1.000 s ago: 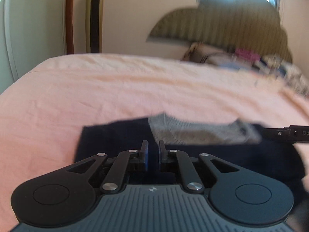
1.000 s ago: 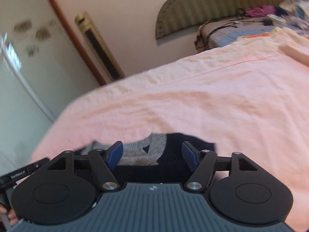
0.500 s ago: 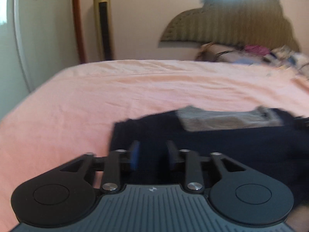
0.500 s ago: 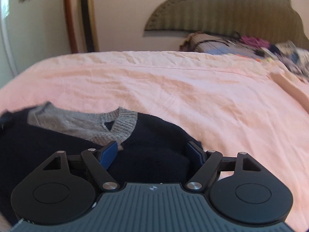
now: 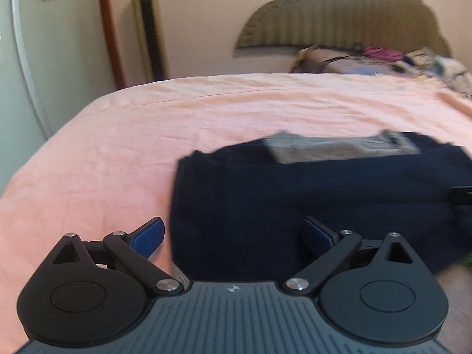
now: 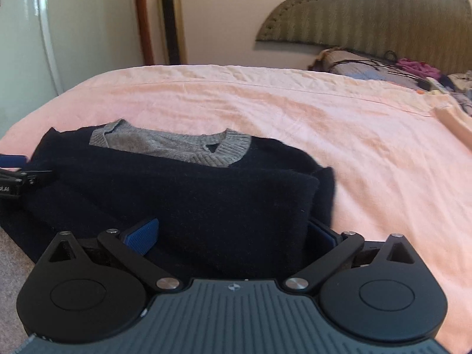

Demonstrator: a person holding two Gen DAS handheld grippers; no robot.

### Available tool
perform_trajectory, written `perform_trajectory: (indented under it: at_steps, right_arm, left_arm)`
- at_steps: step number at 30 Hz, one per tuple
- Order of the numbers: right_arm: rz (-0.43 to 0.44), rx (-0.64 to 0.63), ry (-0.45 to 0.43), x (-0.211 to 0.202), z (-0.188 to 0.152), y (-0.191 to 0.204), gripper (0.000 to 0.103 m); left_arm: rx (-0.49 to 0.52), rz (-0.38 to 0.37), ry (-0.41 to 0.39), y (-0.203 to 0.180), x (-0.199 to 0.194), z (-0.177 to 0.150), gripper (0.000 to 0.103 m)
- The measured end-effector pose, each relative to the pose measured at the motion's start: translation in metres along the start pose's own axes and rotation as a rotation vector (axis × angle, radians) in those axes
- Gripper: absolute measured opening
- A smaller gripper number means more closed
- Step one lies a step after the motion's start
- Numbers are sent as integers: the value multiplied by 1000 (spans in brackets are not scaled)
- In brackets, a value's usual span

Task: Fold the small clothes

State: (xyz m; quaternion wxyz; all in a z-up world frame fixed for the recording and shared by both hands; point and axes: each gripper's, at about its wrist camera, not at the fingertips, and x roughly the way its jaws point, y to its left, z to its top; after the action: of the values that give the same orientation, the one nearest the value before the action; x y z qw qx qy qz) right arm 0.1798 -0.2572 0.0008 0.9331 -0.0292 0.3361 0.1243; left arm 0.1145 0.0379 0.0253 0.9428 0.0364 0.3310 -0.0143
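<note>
A small dark navy sweater (image 6: 188, 188) with a grey knitted collar (image 6: 174, 144) lies folded on the pink bed sheet (image 6: 295, 112). It also shows in the left wrist view (image 5: 309, 194). My left gripper (image 5: 233, 236) is open at the sweater's left front corner, one blue pad (image 5: 147, 234) over the sheet, the other over the sweater. My right gripper (image 6: 233, 233) is open over the sweater's right front part, its right pad partly hidden by cloth. The left gripper's tip shows in the right wrist view (image 6: 17, 174).
A padded headboard (image 6: 368, 20) and a pile of clothes and cables (image 6: 398, 67) are at the far right of the bed. A gold tower fan (image 6: 171, 17) and a white wardrobe (image 6: 59, 29) stand beyond the far left edge.
My left gripper has opened from shut and let go of the sweater, then drawn back leftwards. My right gripper stayed open and swung round to face the sweater, which now lies folded.
</note>
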Motion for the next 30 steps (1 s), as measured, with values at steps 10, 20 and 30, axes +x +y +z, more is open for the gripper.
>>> perform_trajectory:
  at_steps: [10, 20, 30]
  right_arm:
    - [33, -2, 12, -7, -29, -18, 103]
    - [66, -148, 28, -60, -75, 43, 103]
    - [62, -127, 16, -100, -84, 53, 103]
  left_arm:
    - [-30, 0, 51, 23, 4, -11, 103]
    - [111, -167, 40, -21, -62, -75, 103]
    - [136, -166, 95, -21, -89, -90, 102]
